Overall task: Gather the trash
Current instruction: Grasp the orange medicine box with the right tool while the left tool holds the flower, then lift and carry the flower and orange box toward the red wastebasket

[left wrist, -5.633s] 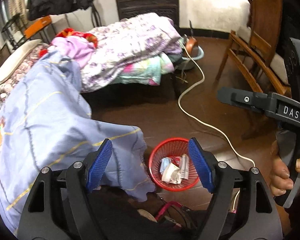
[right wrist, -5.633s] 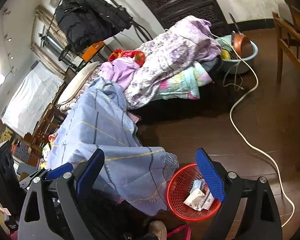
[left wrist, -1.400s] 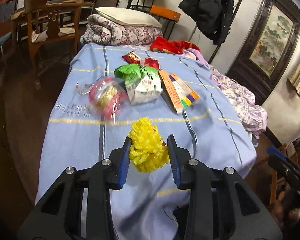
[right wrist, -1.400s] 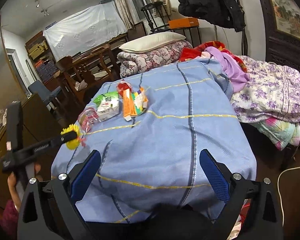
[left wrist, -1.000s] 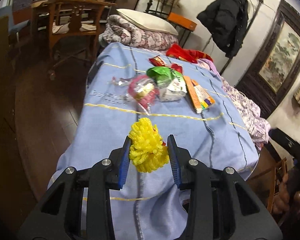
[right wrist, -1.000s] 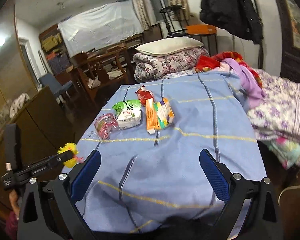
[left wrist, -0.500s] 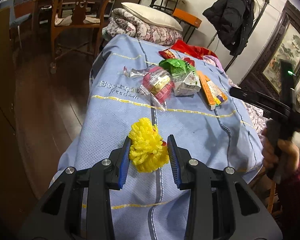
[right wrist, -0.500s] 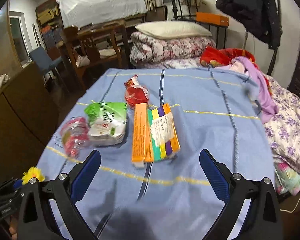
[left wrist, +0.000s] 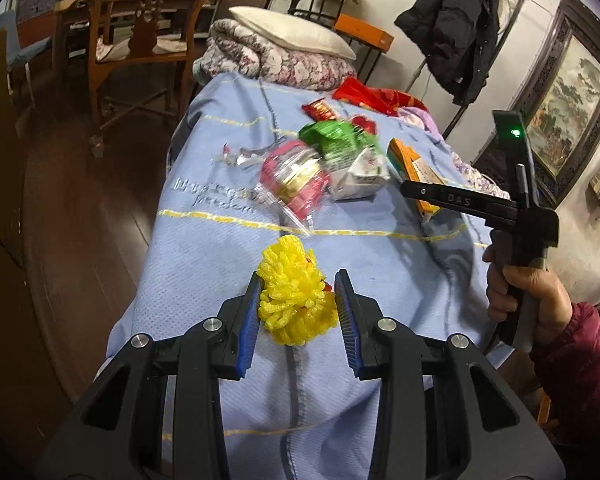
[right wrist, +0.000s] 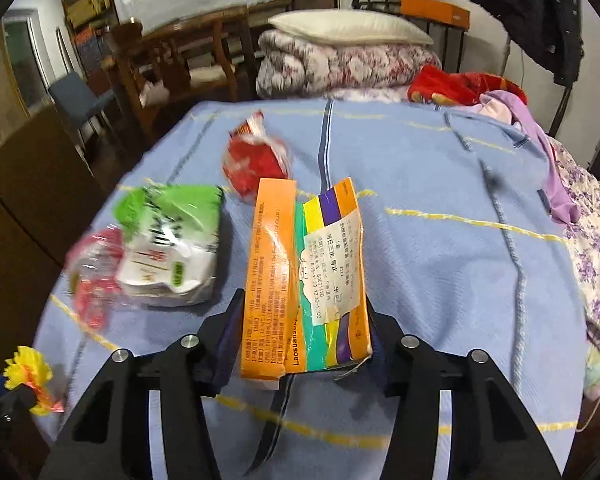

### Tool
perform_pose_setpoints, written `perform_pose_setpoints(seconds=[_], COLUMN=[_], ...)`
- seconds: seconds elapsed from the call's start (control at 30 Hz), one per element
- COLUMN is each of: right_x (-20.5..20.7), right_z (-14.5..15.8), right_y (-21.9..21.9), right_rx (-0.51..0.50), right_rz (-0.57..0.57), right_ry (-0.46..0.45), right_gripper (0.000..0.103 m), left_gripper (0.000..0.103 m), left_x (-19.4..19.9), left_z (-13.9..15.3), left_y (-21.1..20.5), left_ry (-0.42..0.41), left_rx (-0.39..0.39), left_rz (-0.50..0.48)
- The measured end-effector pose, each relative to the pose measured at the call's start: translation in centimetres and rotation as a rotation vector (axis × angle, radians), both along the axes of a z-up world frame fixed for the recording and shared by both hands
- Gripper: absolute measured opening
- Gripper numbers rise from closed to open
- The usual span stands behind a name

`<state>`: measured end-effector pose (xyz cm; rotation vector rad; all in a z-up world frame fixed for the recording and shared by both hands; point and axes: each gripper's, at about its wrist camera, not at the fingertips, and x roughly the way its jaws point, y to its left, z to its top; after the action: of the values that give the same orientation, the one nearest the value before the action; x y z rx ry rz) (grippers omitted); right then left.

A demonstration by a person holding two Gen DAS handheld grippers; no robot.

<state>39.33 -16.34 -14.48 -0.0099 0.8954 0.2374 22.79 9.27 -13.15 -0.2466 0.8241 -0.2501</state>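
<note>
Since half a second ago the right gripper (right wrist: 302, 340) has dropped onto the flattened orange carton (right wrist: 300, 276) on the blue bedspread (right wrist: 440, 208), its jaws just closing until both pads press its sides. Grasp step — lifting it clear comes next, I judge. Left of the carton, the left gripper (left wrist: 296, 304) hovers tilted downward, clamping a yellow foam net (left wrist: 294, 292).

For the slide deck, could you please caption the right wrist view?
Right tongs closing around an orange medicine box on the blue bedspread, beside snack wrappers.
</note>
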Motion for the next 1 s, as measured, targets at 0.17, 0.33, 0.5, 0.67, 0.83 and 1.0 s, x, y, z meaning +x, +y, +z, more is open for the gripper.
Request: perform_pose_setpoints(seconds=[0.17, 0.33, 0.5, 0.67, 0.83, 1.0], right_x=[-4.3, -10.3, -16.1, -21.7, -28.0, -33.8], right_z=[3.6, 8.9, 13.1, 16.1, 18.7, 21.1], right_y=[-1.4, -3.3, -5.5, -7.5, -8.7, -9.5], right_rx=[0.051, 0.096, 0.142, 0.159, 0.159, 0.17], right_rz=[-0.005, 0.001, -0.007, -0.021, -0.03, -0.036], right_ry=[-0.087, -0.201, -0.3, -0.386, -0.482, -0.568], right_gripper=[0.052, 0.053, 0.054, 0.054, 0.054, 0.055], left_gripper=[0.037, 0.037, 0.037, 0.037, 0.037, 0.037], left_x=[-1.9, -4.6, -7.8, -10.7, -14.8, -19.8], left_z=[2.3, 5.8, 9.3, 11.6, 14.4, 16.9], left_y=[-0.9, -2.7, -5.2, -7.2, -8.4, -8.8], left_ry=[-0.052, -0.131, -0.226, -0.29, -0.379, -0.482], left_rx=[0.007, 0.024, 0.053, 0.05, 0.042, 0.043], left_rz=[-0.009, -0.032, -0.066, -0.101, -0.13, -0.131])
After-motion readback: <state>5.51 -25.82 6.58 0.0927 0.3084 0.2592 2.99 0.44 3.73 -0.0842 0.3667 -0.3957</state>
